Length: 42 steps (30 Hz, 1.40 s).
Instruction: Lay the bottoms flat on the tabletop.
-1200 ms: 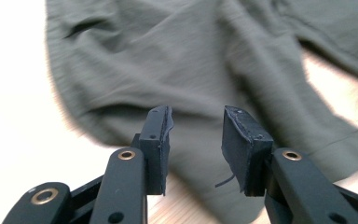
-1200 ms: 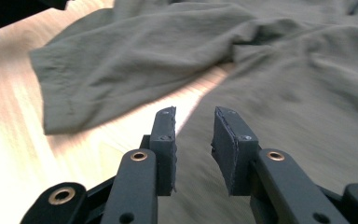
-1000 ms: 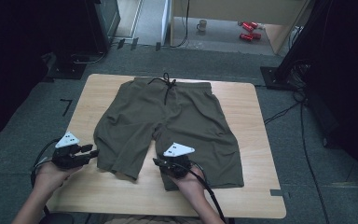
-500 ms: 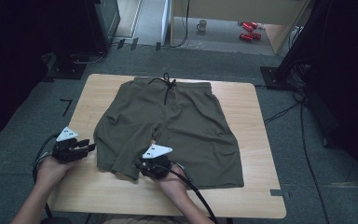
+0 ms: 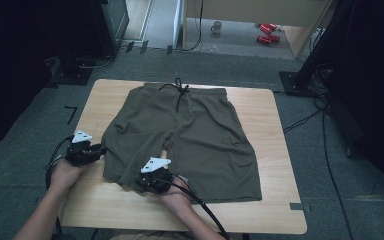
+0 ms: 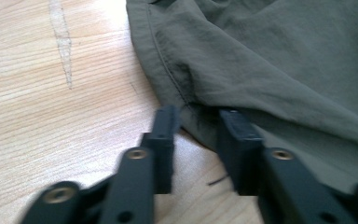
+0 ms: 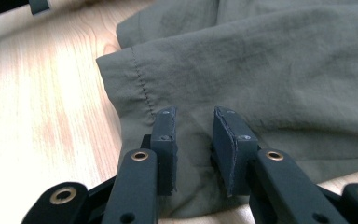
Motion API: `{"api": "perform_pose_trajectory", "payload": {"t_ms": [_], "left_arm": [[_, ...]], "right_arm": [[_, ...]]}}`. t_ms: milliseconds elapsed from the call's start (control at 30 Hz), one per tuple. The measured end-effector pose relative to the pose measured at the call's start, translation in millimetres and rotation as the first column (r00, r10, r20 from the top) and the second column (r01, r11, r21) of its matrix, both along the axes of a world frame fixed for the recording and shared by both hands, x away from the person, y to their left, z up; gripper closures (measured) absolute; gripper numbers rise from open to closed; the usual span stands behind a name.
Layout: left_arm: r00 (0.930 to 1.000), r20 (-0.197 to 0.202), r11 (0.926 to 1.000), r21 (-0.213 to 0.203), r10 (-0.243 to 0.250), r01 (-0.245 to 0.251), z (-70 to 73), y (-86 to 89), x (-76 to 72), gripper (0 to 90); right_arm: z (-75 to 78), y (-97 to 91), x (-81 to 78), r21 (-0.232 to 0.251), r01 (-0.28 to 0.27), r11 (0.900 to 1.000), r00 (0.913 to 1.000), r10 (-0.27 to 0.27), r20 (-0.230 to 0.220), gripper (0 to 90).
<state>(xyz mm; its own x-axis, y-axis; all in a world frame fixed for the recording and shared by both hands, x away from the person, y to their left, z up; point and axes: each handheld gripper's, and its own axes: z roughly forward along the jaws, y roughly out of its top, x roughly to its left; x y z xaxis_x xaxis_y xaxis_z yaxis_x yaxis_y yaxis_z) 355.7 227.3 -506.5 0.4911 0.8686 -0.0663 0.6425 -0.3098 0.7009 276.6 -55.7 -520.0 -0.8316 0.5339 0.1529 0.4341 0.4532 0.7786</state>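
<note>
Olive-green shorts (image 5: 190, 135) lie flat on the wooden table (image 5: 275, 205), waistband and black drawstring (image 5: 180, 92) at the far side. My left gripper (image 5: 99, 150) rests at the outer side seam of the left leg. In the left gripper view its jaws (image 6: 198, 114) have just been closing and straddle a puckered bit of the shorts' edge (image 6: 284, 70), with a gap still showing. My right gripper (image 5: 144, 181) sits on that leg's hem. Its open jaws (image 7: 193, 114) stand over the hem of the shorts (image 7: 284, 70), and flat cloth shows between them.
Bare wood runs along the table's left side (image 6: 51, 93) and front edge. Cables trail from both grippers toward the person. On the floor beyond the table are red cans (image 5: 266, 32), a mug (image 5: 217, 27) and black stands with cables at both sides.
My right gripper slid left along the hem toward the left leg's corner. My left gripper moved slightly nearer the shorts' side edge, and its jaws narrowed.
</note>
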Motion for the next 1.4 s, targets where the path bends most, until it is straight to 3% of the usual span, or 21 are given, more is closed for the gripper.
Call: {"api": "perform_pose_trajectory", "payload": {"t_ms": [100,167,333,600,733,900,1133,1200,1267,1400], "left_arm": [[0.9997,-0.019,0.9999,0.0,-0.012,0.012,1.3,-3.3,0.5,90.0],[0.9996,-0.027,0.9999,0.0,-0.014,0.014,3.2,-4.0,0.5,90.0],[1.0,0.003,0.9994,-0.032,-0.008,0.008,16.9,3.2,-4.0,90.0],[0.9983,0.052,0.9983,-0.052,-0.025,0.028,47.3,8.0,-8.7,90.0],[0.997,0.064,0.9978,-0.047,-0.044,0.047,54.7,-1.1,-5.6,90.0],[0.992,0.088,0.9919,-0.082,-0.09,0.097,66.7,-22.1,-3.7,90.0],[0.9699,0.096,0.9704,-0.07,-0.224,0.231,69.7,-70.9,-5.6,90.0],[0.9645,0.088,0.966,-0.049,-0.249,0.254,65.8,-81.6,-4.0,90.0],[0.9639,0.069,0.965,-0.034,-0.257,0.26,59.7,-86.5,0.0,90.0],[0.9725,0.046,0.9719,-0.047,-0.229,0.231,51.7,-78.4,3.7,90.0]], "right_arm": [[-0.6,1.7,-0.1,-0.018,-0.005,0.9998,1.0,0.005,-0.006,70.6],[-0.6,1.9,-0.8,-0.029,-0.013,0.9995,0.9999,0.014,0.007,70.8],[2.1,0.3,-4.6,-0.095,-0.029,0.9951,0.9979,0.034,0.054,72.8],[4.4,-16.3,-2.8,-0.118,-0.011,0.993,0.9989,0.017,0.044,73.1],[4.8,-29.7,0.2,-0.127,0.017,0.9918,0.9989,-0.011,0.046,73.1],[4.6,-48.2,4.1,-0.131,0.051,0.99,0.9976,-0.045,0.053,73.1],[3.8,-54.4,5.5,-0.126,0.073,0.9894,0.9961,-0.066,0.059,73.0],[3.4,-54.6,5.2,-0.121,0.075,0.9898,0.996,-0.068,0.059,73.0],[3.0,-54.7,4.7,-0.118,0.078,0.99,0.9956,-0.071,0.061,73.0],[2.5,-55.0,3.9,-0.114,0.083,0.99,0.9951,-0.076,0.064,73.0]]}}
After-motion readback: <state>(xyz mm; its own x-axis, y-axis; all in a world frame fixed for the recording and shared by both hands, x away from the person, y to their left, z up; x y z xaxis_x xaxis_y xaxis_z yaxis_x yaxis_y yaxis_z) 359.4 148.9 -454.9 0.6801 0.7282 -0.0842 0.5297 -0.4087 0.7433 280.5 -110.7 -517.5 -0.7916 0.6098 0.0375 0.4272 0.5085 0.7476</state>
